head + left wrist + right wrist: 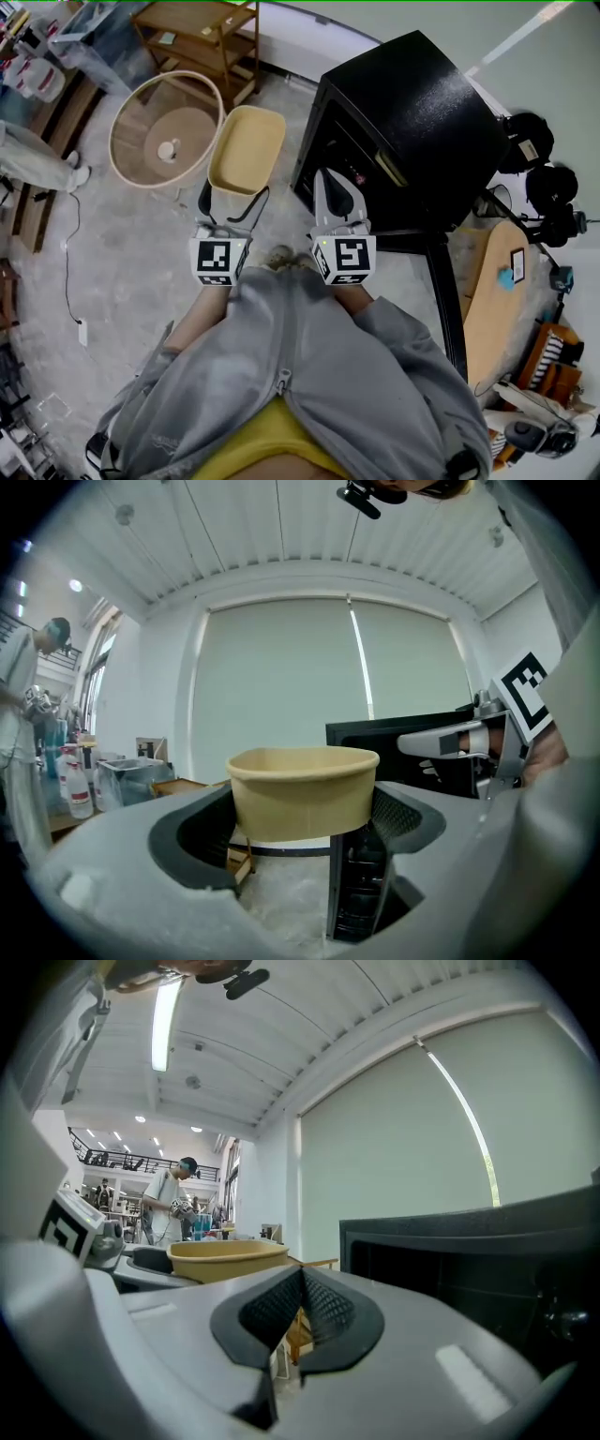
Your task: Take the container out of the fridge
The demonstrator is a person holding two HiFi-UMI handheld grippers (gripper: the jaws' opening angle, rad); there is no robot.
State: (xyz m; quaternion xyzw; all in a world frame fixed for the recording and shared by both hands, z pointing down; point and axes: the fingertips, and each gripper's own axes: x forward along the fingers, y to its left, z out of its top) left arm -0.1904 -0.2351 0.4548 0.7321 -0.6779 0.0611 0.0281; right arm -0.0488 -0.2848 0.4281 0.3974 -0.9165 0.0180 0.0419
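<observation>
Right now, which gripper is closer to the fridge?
Right. The right gripper, shut and empty, is close by the front of the fridge; the left gripper is farther out to the left, holding the container.

A pale yellow container (246,148), open-topped and empty, is sitting upright and level, clamped between the jaws of the left gripper (232,204). It is hanging in the air outside the black fridge (412,122), just beside its front.

Workshop lab: wooden shelving (202,42), bottles (77,785), trailing cable (67,262).
</observation>
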